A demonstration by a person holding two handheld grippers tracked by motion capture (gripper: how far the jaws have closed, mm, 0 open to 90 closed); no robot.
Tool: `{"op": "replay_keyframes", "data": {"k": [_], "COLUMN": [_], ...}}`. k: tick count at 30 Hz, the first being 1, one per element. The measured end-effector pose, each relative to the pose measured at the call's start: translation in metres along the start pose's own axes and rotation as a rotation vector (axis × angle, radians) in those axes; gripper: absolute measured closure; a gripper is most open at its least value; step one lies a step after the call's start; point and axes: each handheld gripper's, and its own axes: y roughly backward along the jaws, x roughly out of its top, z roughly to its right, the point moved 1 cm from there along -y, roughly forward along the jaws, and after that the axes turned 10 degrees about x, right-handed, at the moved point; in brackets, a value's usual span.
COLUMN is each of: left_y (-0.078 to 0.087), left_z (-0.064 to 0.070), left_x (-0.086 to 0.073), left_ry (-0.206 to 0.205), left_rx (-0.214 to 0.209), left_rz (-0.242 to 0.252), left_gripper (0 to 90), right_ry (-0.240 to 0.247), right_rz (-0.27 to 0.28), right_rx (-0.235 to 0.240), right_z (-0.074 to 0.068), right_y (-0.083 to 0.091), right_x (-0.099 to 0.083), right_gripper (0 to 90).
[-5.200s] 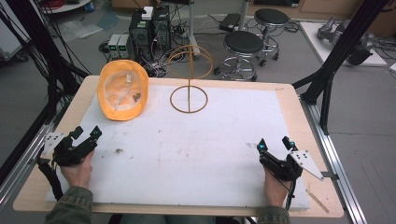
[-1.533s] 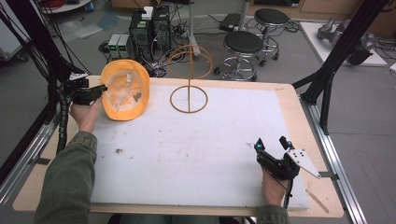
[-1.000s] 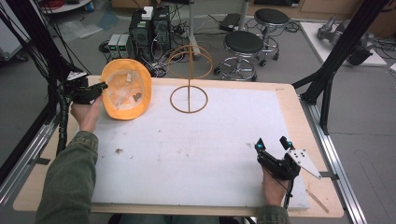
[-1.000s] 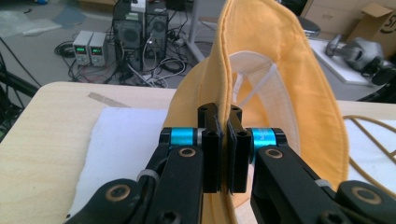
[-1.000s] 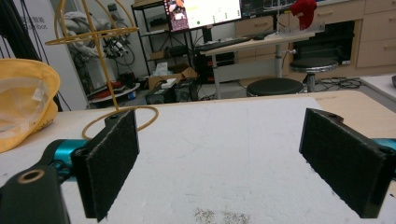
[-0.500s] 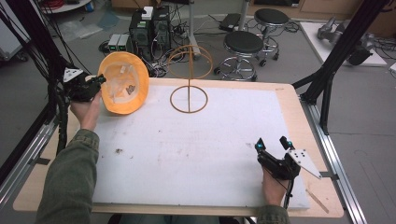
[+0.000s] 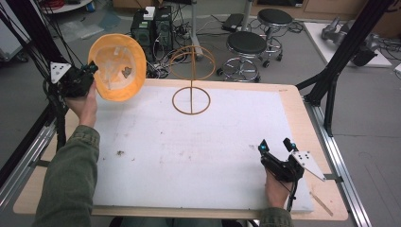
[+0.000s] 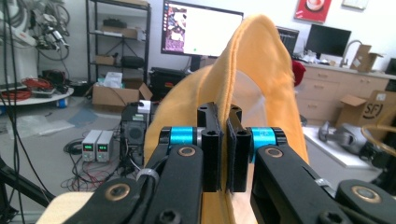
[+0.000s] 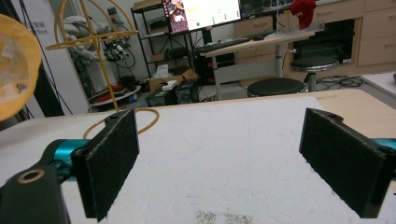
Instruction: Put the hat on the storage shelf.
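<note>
White foam-covered table (image 7: 198,156): the work surface, bare but for a few dark crumbs and the stand at its far middle.

Orange soft fabric hat with a pale lining (image 7: 117,66): lifted clear of the table at the far left, tilted so its hollow inside faces the camera in the high view. It hangs well apart from the stand.

Brass-coloured wire stand of two rings on an upright rod (image 7: 191,78): the base ring rests on the table, the upper ring sits above it and carries nothing. Judged from this layout, the pick-up is done; carrying the hat rightward and setting it on the upper ring remains.

Left gripper (image 8: 223,140): held high at the far left edge. Its jaws are closed almost fully, with only the thin brim of the hat pinched between the pads; the fabric rises above and beyond them.

Right gripper (image 7: 275,145): resting at the near right of the table, away from both hat and stand. Its jaws stand wide apart, pads (image 9: 112,163) facing each other with nothing between them.
</note>
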Motion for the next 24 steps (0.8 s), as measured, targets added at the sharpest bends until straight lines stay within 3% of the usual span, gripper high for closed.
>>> {"op": "replay_keyframes", "data": {"k": [2, 5, 11, 15, 22, 24], "left_y": [-0.002, -0.004, -0.011, -0.018, -0.033, -0.038], "left_z": [0.002, 0.009, 0.022, 0.032, 0.046, 0.051], "left_x": [0.007, 0.019, 0.035, 0.045, 0.055, 0.056], "left_ry": [-0.017, -0.051, -0.046, -0.065, -0.055, -0.011], "left_rx": [-0.001, -0.006, -0.019, -0.026, -0.018, -0.029], "left_rz": [0.000, 0.042, 0.098, 0.116, 0.117, 0.118], "left_gripper": [86.8, 86.9, 86.8, 86.8, 86.8, 86.8], "right_ry": [0.002, 0.013, 0.004, -0.002, -0.008, -0.010], "right_rz": [-0.001, -0.008, 0.000, -0.003, 0.015, 0.016], "right_rx": [-0.005, -0.009, -0.006, -0.010, -0.018, -0.020], "right_z": [0.000, -0.001, 0.000, 0.001, 0.001, 0.001], "right_y": [-0.001, -0.001, 0.000, -0.001, 0.000, 0.000], "right_x": [0.000, -0.001, -0.001, -0.001, -0.001, -0.001], "right_gripper": [10.9, 10.9, 10.9, 10.9, 10.9, 10.9]}}
